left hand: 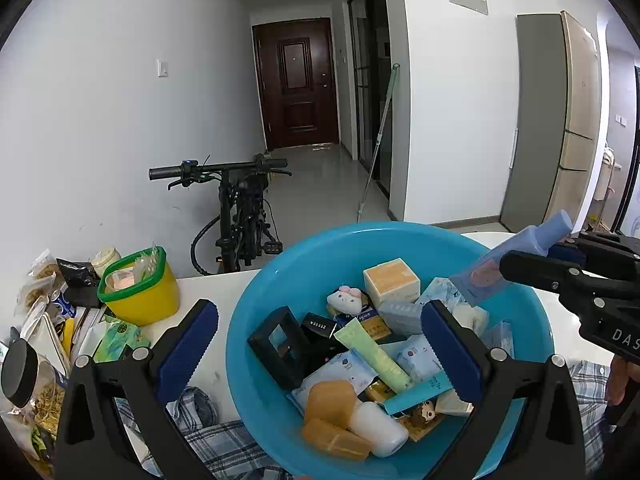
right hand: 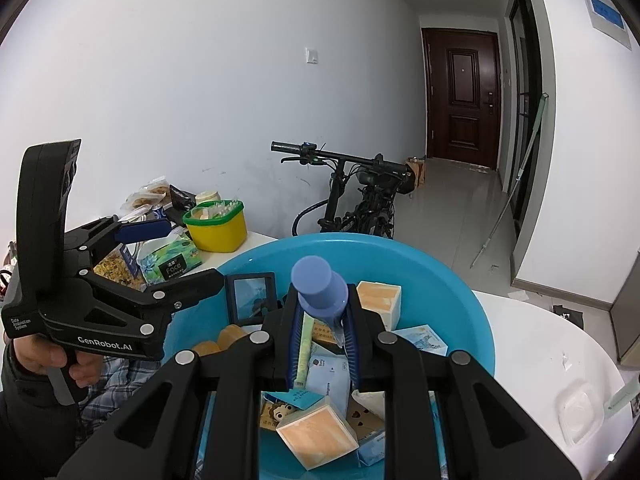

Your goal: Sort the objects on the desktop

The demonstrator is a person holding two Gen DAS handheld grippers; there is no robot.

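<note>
A blue basin (left hand: 256, 320) on the white table holds several small items: boxes, tubes, packets, a white bottle (left hand: 380, 428) and a small plush (left hand: 346, 298). My right gripper (right hand: 322, 320) is shut on a blue tube (right hand: 320, 290) with a wide cap, held above the basin (right hand: 472, 320). From the left wrist view the tube (left hand: 516, 256) hangs over the basin's right rim. My left gripper (left hand: 320, 344) is open and empty, with its fingers spread over the basin's near side; it shows at left in the right wrist view (right hand: 172, 252).
A yellow tub with a green rim (left hand: 140, 288) stands left of the basin, beside a tissue pack (right hand: 172, 260), snack bags (left hand: 44, 276) and a dark-lidded jar (left hand: 24, 376). A plaid cloth (left hand: 224, 440) lies at the table's near edge. A bicycle (left hand: 240, 208) stands behind.
</note>
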